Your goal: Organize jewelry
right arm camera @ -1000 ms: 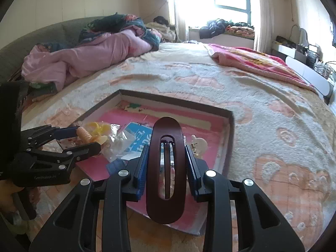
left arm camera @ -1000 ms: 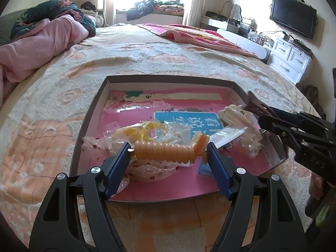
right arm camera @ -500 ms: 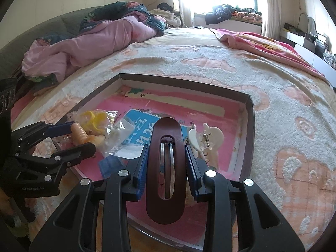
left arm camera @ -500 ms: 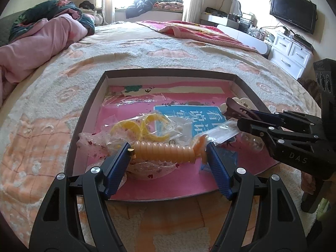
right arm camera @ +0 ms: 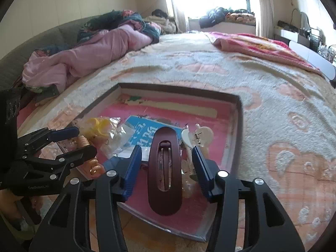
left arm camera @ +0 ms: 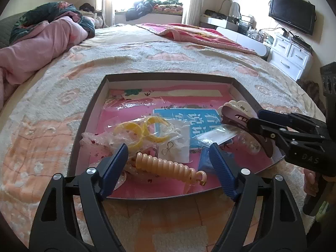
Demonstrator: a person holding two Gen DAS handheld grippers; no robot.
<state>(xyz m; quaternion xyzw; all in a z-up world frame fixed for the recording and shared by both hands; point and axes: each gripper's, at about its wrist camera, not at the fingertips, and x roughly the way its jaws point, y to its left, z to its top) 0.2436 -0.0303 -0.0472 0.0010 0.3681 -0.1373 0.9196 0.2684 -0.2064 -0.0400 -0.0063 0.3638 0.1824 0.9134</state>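
A shallow box (left arm camera: 168, 76) with a pink floor lies on the bed. My left gripper (left arm camera: 169, 163) is open over its near edge; a peach spiral hair tie (left arm camera: 168, 167) lies loose between the jaws on the box floor. My right gripper (right arm camera: 167, 163) is open; a dark maroon oval hair clip (right arm camera: 164, 174) lies between its jaws, clear of both pads. In the left wrist view that clip (left arm camera: 241, 121) shows at the box's right side. A white claw clip (right arm camera: 198, 136) lies just beyond it. Yellow rings in a clear bag (left arm camera: 140, 132) sit mid-box.
A small bag with a metal earring (left arm camera: 172, 149), a blue printed card (left arm camera: 187, 124) and a blue packet (left arm camera: 206, 160) lie in the box. A pink quilt (left arm camera: 37, 48) is piled at the left of the bed. White drawers (left arm camera: 292, 56) stand at the right.
Both grippers have opened. The spiral hair tie dropped from the left jaws onto the box floor, and the maroon clip is released from the right jaws inside the box.
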